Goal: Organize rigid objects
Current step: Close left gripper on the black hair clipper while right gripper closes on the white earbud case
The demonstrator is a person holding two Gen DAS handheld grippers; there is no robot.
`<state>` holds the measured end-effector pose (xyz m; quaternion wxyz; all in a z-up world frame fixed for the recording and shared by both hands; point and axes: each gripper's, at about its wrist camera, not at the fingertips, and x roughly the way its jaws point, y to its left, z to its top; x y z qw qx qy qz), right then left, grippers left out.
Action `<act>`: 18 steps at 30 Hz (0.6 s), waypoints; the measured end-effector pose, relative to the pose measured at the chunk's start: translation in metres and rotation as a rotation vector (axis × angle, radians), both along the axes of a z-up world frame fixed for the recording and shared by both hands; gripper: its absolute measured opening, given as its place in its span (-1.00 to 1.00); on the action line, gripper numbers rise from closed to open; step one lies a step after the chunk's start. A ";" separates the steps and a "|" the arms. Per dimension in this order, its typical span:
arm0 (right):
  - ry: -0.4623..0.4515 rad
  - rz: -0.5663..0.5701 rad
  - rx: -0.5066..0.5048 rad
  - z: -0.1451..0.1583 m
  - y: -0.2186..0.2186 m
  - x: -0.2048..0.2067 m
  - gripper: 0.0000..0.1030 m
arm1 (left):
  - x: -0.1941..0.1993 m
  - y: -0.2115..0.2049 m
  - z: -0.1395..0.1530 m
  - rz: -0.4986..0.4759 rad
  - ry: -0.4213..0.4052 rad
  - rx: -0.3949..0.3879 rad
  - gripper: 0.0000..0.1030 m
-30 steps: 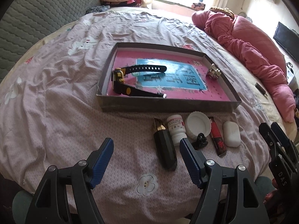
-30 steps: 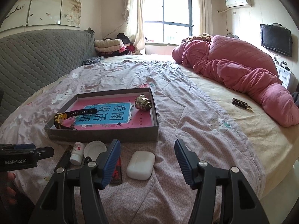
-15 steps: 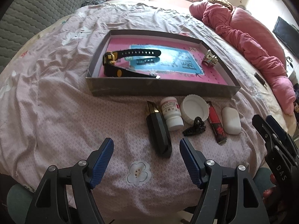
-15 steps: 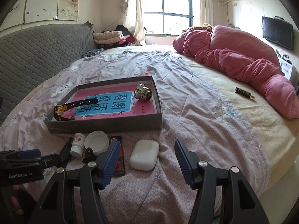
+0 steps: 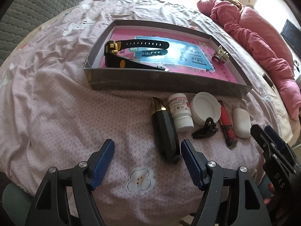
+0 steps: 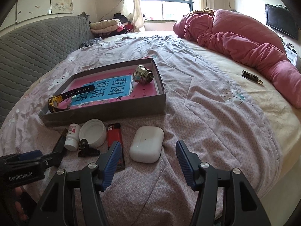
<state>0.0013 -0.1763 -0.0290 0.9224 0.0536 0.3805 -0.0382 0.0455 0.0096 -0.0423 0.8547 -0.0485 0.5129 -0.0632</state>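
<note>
A grey shallow box [image 5: 169, 86] [image 6: 105, 113] with a pink lining lies on the bed, holding a black and yellow watch [image 5: 131, 54] [image 6: 62, 98] and a metal knob [image 5: 220, 56] [image 6: 143, 75]. In front of it lie a black lighter-like case [image 5: 165, 131], a white pill bottle [image 5: 180, 111] [image 6: 72, 136], a white lid [image 5: 206, 109] [image 6: 93, 131], a black clip [image 5: 206, 130] [image 6: 87, 148], a red lighter [image 5: 227, 128] [image 6: 114, 137] and a white earbud case [image 5: 241, 122] [image 6: 146, 144]. My left gripper [image 5: 147, 150] hangs open just left of the black case. My right gripper [image 6: 148, 150] is open, its fingers to either side of the earbud case's near end.
A pink quilt [image 6: 244, 43] is bunched at the far right of the bed. A small dark keyring tag [image 6: 251, 76] lies on the sheet near it. A grey padded headboard [image 6: 37, 43] runs along the left. The bed edge is just below both grippers.
Both grippers have sunk toward the bed and tipped further down, so the row of small objects sits closer. Both stay open as before.
</note>
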 end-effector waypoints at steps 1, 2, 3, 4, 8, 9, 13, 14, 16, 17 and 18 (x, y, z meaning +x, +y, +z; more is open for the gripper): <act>0.000 -0.002 0.002 0.000 -0.001 0.000 0.16 | 0.001 -0.002 -0.001 -0.001 -0.001 0.004 0.44; 0.001 -0.005 0.005 -0.001 -0.001 0.000 0.16 | 0.003 -0.004 -0.002 -0.002 0.000 0.012 0.44; 0.000 -0.009 0.007 -0.001 -0.002 0.000 0.16 | 0.005 -0.004 -0.003 0.001 -0.001 0.021 0.44; 0.000 -0.010 0.010 -0.001 -0.003 0.001 0.16 | 0.007 -0.005 -0.003 0.007 -0.002 0.033 0.44; 0.011 -0.010 0.013 -0.004 -0.003 0.004 0.16 | 0.013 0.001 -0.007 0.026 -0.006 0.053 0.45; 0.015 -0.010 0.011 -0.006 -0.003 0.005 0.16 | 0.015 0.003 -0.007 0.030 -0.007 0.054 0.45; 0.025 -0.003 0.004 -0.010 0.000 0.009 0.16 | 0.017 0.011 -0.007 0.039 -0.018 0.052 0.45; 0.028 -0.001 0.002 -0.011 0.001 0.010 0.16 | 0.017 0.013 -0.007 0.041 -0.020 0.051 0.45; 0.035 0.006 -0.004 -0.014 0.003 0.013 0.16 | 0.018 0.015 -0.008 0.042 -0.023 0.043 0.45; 0.040 0.010 -0.007 -0.015 0.004 0.014 0.16 | 0.018 0.016 -0.008 0.043 -0.024 0.040 0.45; 0.045 0.015 -0.010 -0.017 0.005 0.016 0.16 | 0.018 0.016 -0.008 0.042 -0.026 0.041 0.45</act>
